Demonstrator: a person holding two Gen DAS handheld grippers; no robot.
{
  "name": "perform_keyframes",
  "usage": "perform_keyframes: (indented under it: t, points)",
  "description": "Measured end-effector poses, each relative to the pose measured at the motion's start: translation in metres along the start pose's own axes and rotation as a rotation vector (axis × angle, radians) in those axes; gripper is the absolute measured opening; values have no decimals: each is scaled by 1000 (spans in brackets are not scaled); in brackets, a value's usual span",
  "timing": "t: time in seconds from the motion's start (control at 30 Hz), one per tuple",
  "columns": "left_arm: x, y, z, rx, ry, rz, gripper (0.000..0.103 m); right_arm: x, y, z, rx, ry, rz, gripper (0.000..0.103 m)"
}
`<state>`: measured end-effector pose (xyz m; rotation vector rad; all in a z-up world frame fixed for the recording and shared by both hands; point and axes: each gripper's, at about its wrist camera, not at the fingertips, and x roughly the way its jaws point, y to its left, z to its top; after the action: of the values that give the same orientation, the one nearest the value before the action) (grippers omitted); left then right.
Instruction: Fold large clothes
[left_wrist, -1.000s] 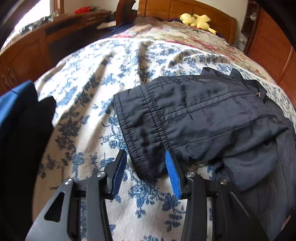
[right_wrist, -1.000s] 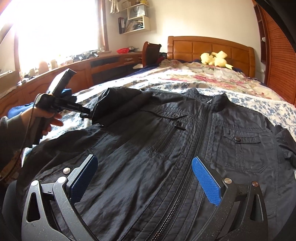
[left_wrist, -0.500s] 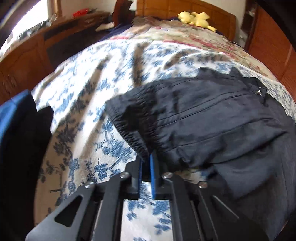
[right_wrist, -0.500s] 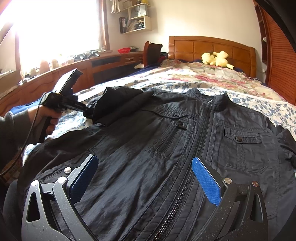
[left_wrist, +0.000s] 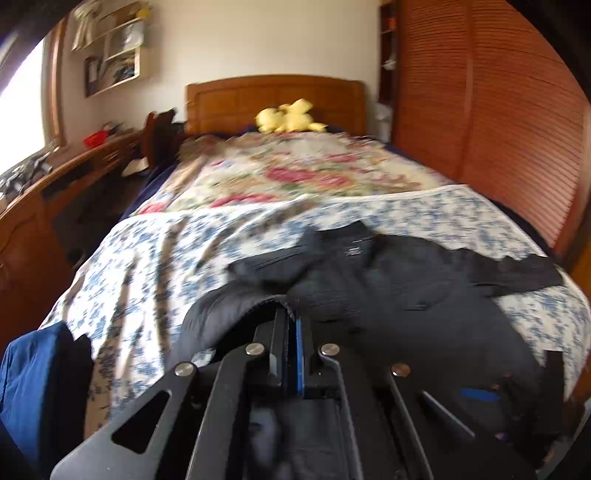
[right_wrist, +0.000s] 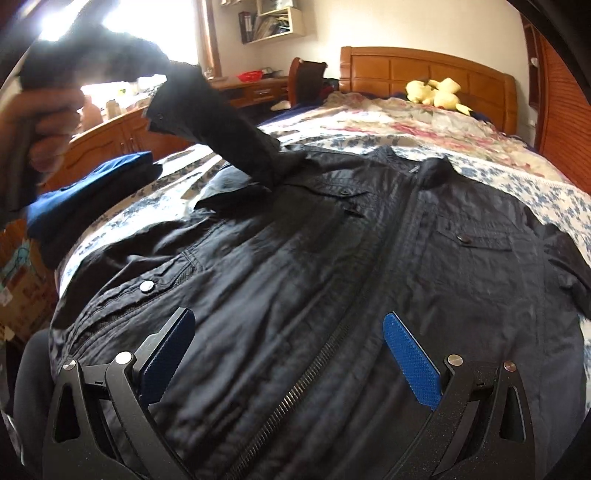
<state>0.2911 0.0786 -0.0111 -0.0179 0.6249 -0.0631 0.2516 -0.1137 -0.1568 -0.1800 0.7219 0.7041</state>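
A black zip jacket (right_wrist: 332, 258) lies front-up on the floral bedspread (right_wrist: 517, 177), collar toward the headboard. My left gripper (left_wrist: 290, 314) is shut on the cuff of the jacket's sleeve (left_wrist: 236, 306). In the right wrist view that sleeve (right_wrist: 221, 133) slants up off the bed from the shoulder toward a hand (right_wrist: 40, 125) at the upper left. My right gripper (right_wrist: 288, 350) hovers open over the jacket's lower front, its blue pads (right_wrist: 412, 360) on either side of the zipper (right_wrist: 306, 384), with nothing pinched.
Folded blue and black clothes (right_wrist: 96, 192) lie at the bed's left edge. A wooden desk (right_wrist: 122, 133) runs along the left wall. A yellow plush toy (right_wrist: 439, 92) sits by the headboard (right_wrist: 424, 70). A louvred wooden wardrobe (left_wrist: 498, 122) stands on the right. A cardboard box (right_wrist: 18, 277) is low left.
My left gripper closed on the sleeve cuff, then rose and swung toward the jacket's body, lifting the sleeve off the bed. My right gripper stayed open over the jacket's lower front.
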Motion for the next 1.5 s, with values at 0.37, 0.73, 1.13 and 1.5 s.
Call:
perform_keyframes:
  t: [0.37, 0.73, 1.13, 1.5]
  points:
    - [-36, -62, -42, 27, 5, -78, 0, -44, -30, -1, 66, -38, -77, 103]
    - [-49, -60, -110, 2, 64, -107, 5, -37, -20, 13, 57, -31, -66, 103]
    - [-101, -20, -150, -24, 20, 10, 15, -10, 21, 22, -28, -22, 19, 103]
    - [-125, 32, -178, -103, 10, 96, 15, 35, 84, 34, -197, 16, 134, 100]
